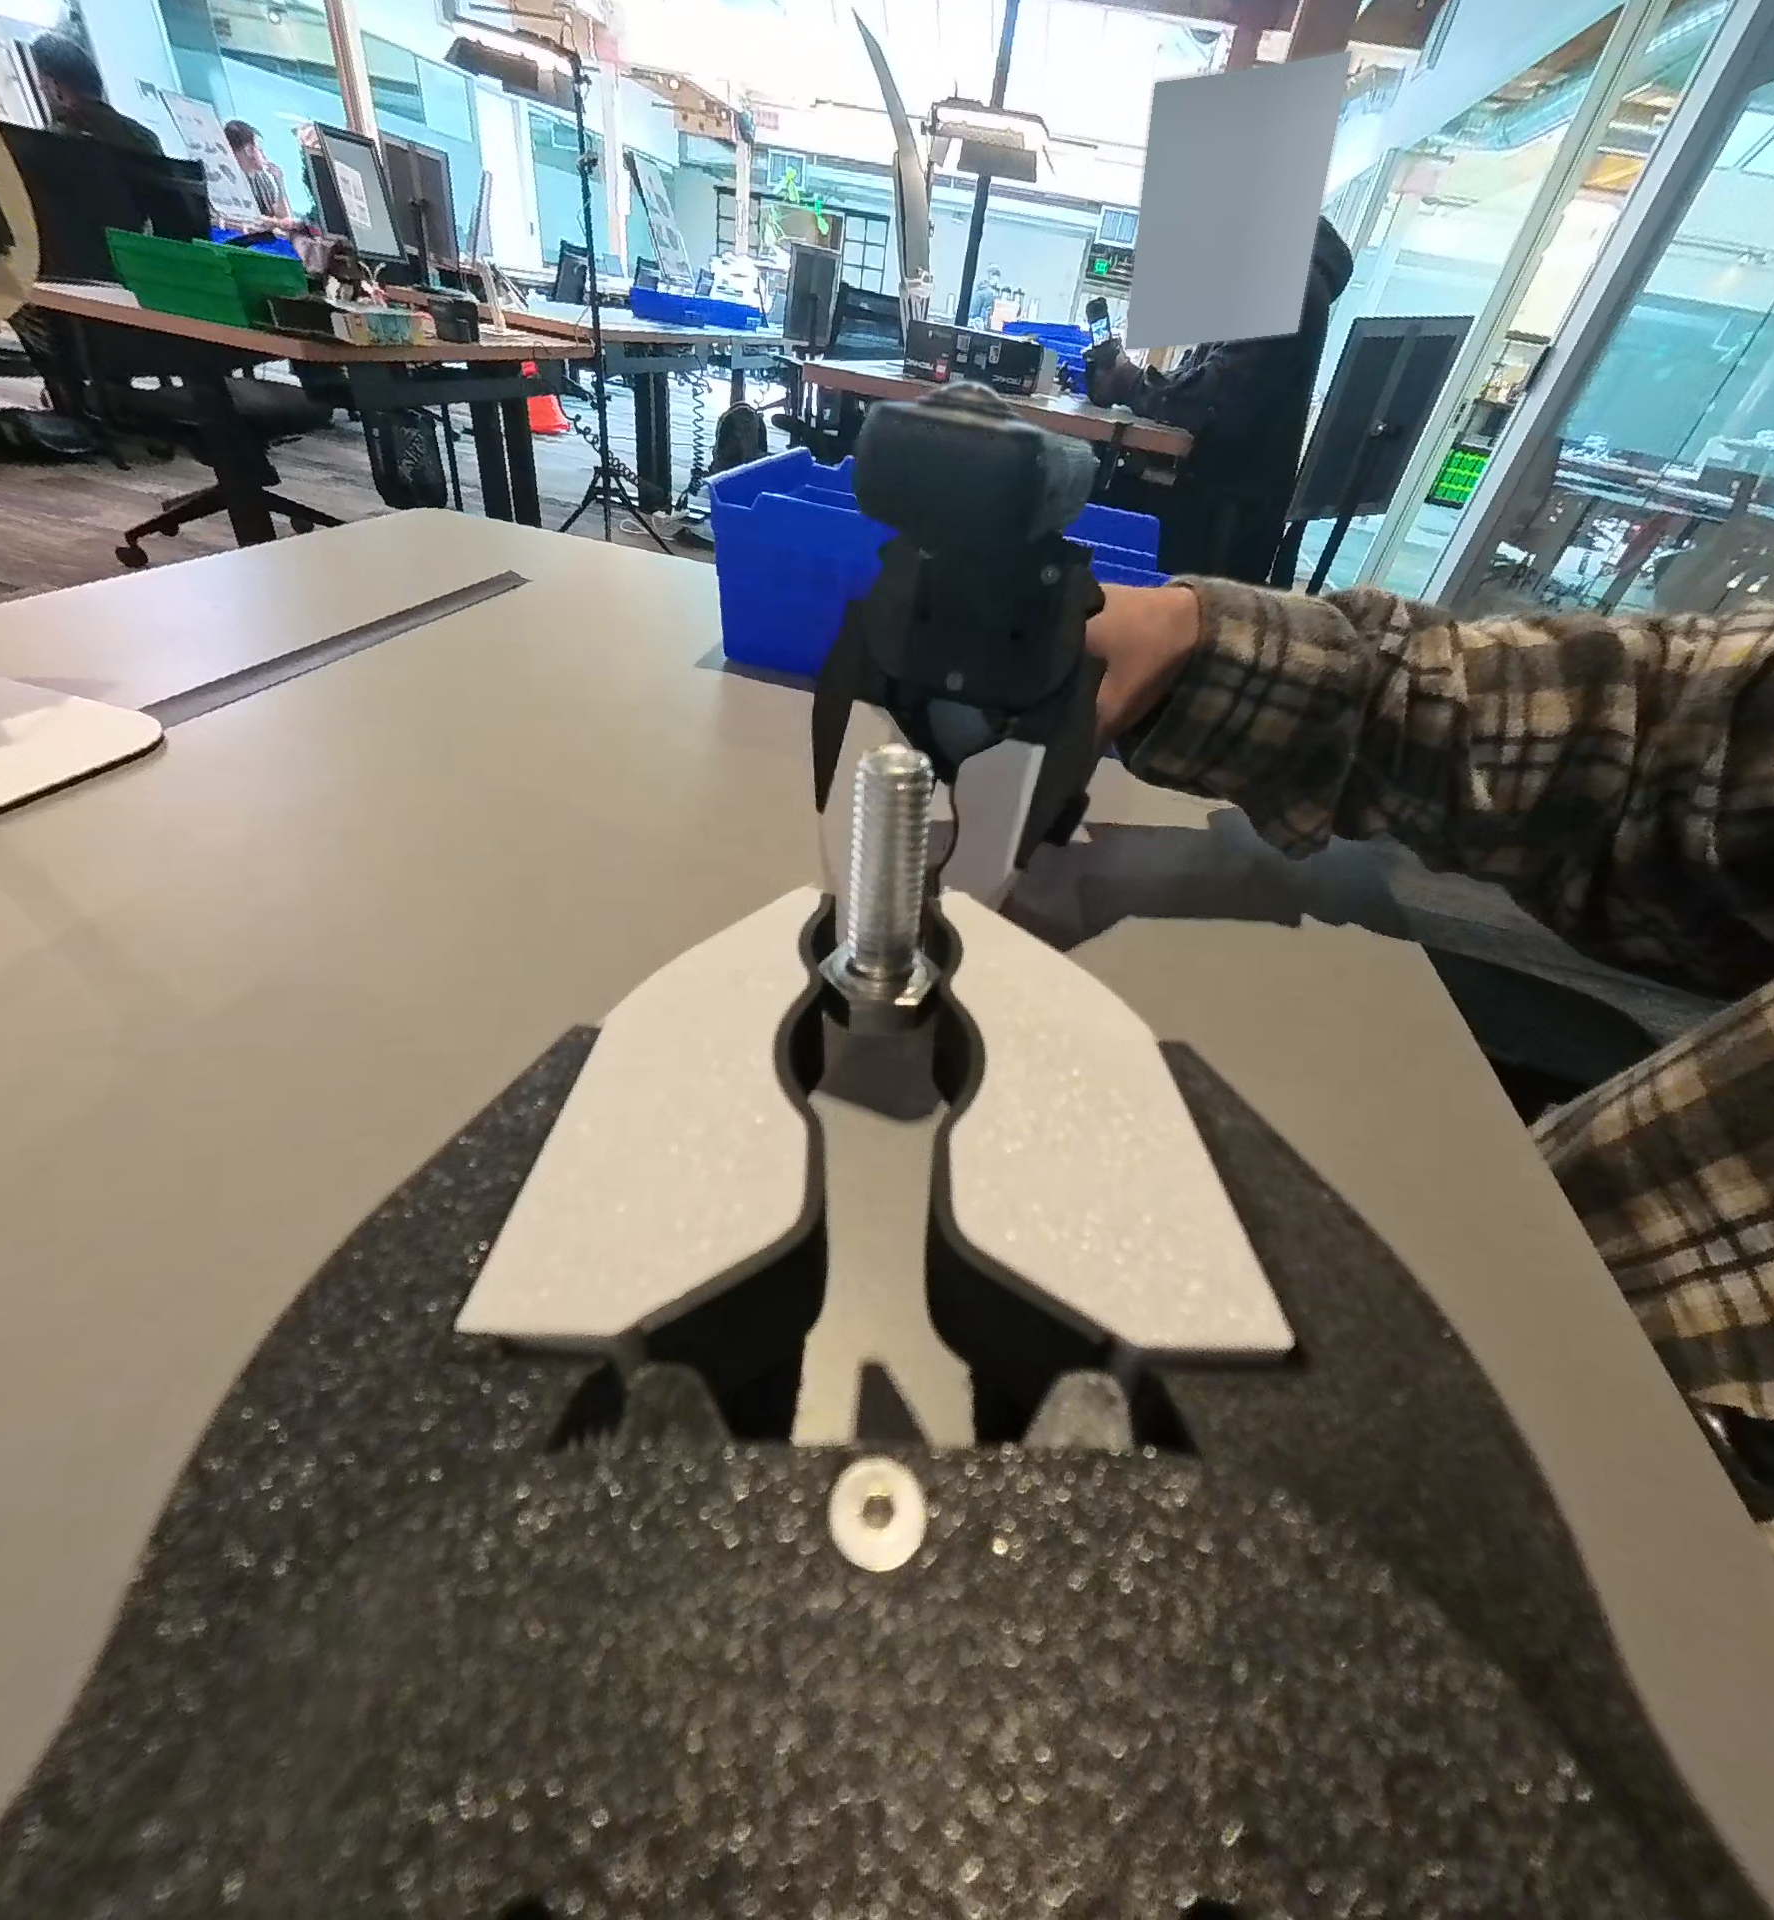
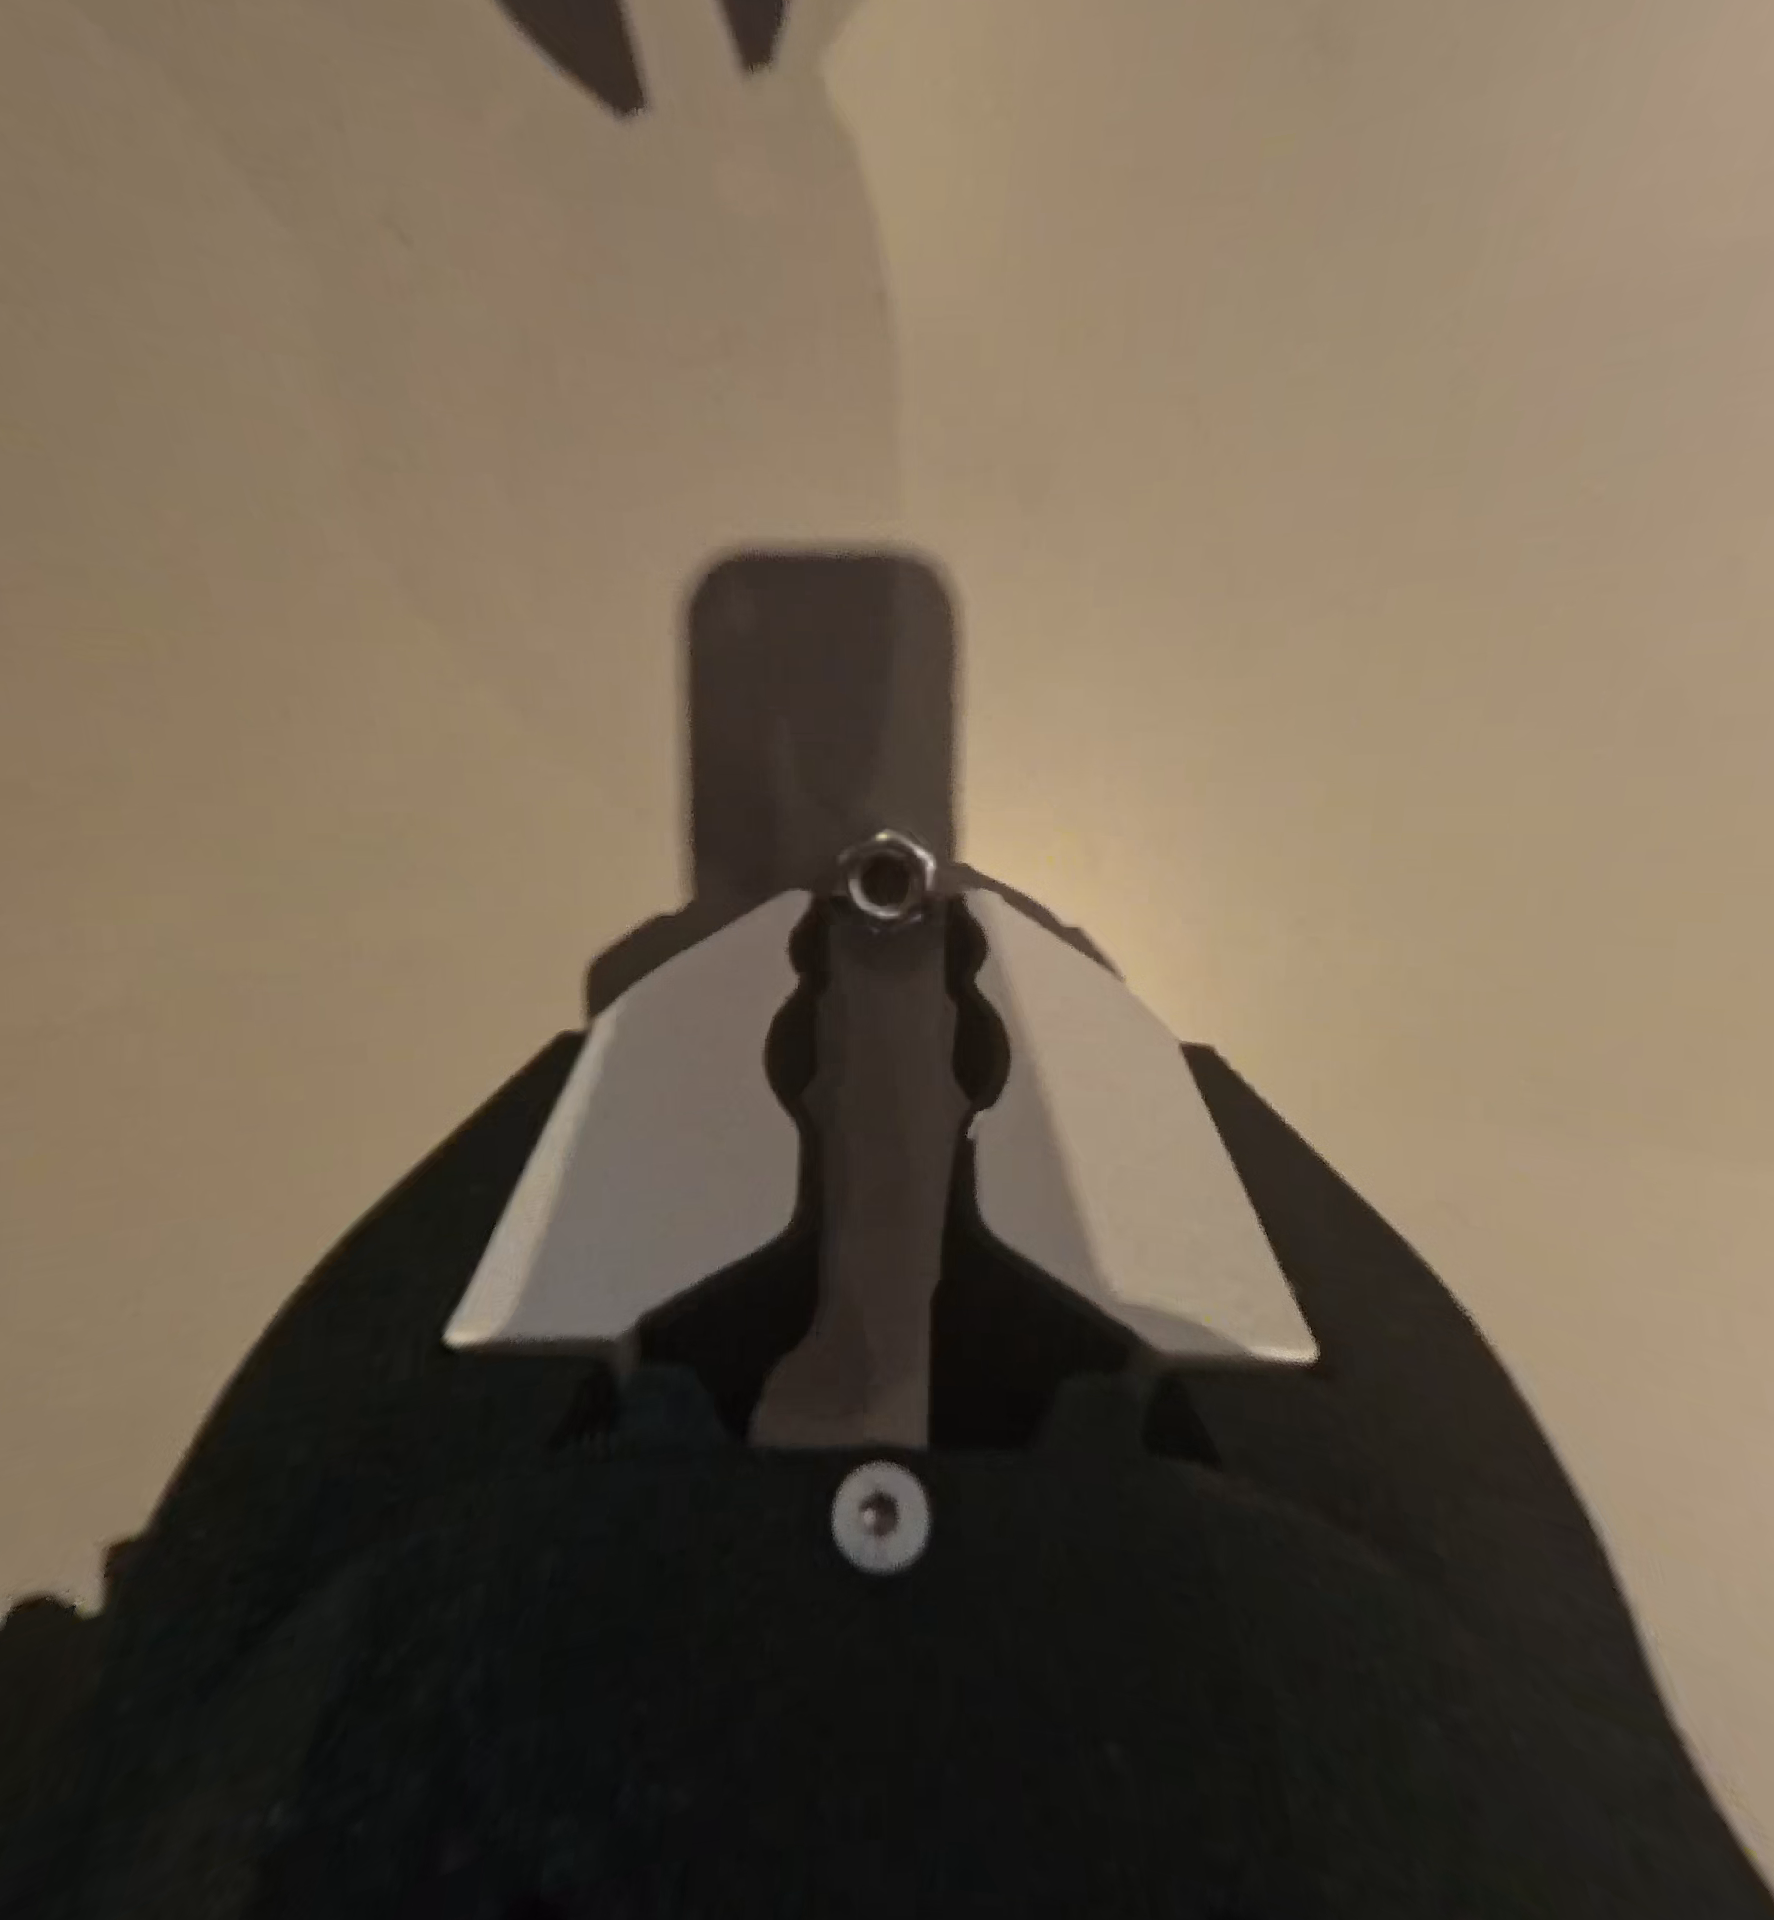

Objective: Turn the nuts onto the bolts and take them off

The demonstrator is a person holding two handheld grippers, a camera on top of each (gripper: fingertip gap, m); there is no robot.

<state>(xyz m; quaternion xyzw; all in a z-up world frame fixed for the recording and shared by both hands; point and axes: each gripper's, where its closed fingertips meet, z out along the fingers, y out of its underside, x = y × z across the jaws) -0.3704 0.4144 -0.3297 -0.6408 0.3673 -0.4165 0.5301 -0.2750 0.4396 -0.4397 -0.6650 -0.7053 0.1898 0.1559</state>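
Left gripper (image 1: 878,997) clamps hex bolt (image 1: 888,868) upright; right gripper (image 2: 883,894) pinches small nut (image 2: 881,885) at fingertips — tilted start risks cross-threading, shallow pinch risks dropped nut.

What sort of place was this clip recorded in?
Probably an open-plan office or lab workspace: rows of desks with monitors, blue parts bins behind the grey table, light stands and glass partition walls.
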